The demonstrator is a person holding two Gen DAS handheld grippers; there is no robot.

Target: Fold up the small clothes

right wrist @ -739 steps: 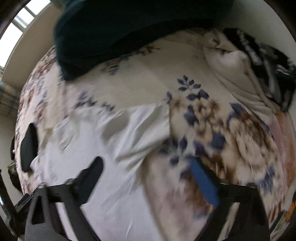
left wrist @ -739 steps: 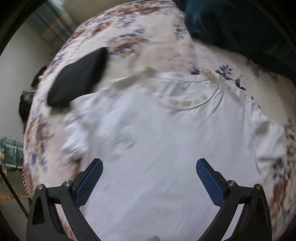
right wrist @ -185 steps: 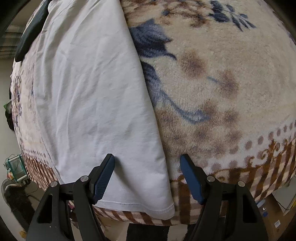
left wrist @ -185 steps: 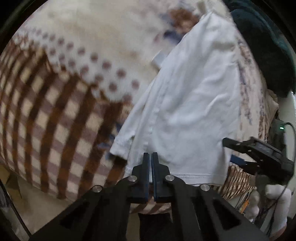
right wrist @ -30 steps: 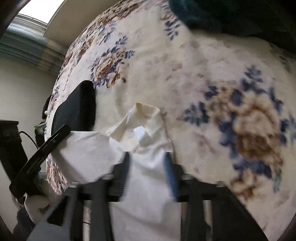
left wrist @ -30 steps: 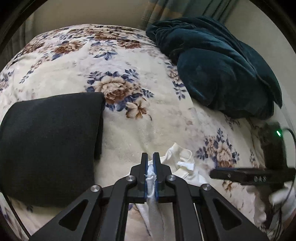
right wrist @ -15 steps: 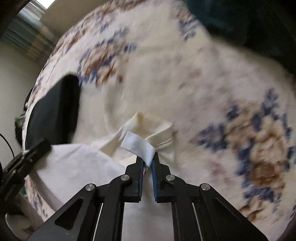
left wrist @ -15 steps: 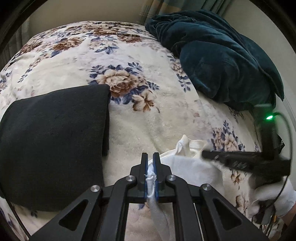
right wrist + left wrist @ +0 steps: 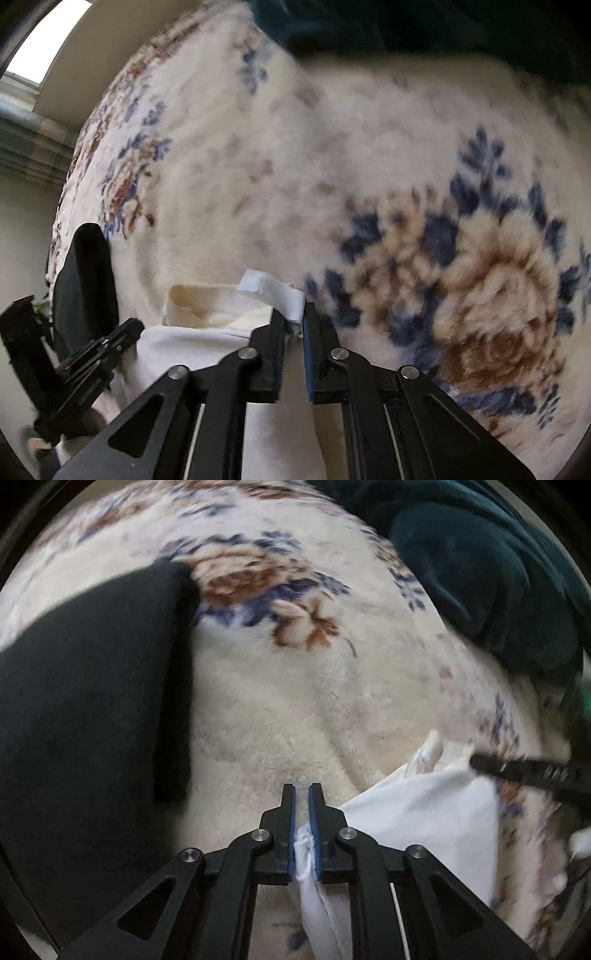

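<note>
Over the bed's floral blanket [image 9: 280, 709], my left tongs [image 9: 302, 805] sit nearly closed, jaws just eased wider, bunched hem of the white shirt [image 9: 424, 812] between the pads. Right tongs [image 9: 293, 325] are narrow too, jaws just opening a little, shirt edge with its white tag between them. Shirt lies beside the folded black garment [image 9: 85, 701], teal blanket [image 9: 491, 572] beyond.
</note>
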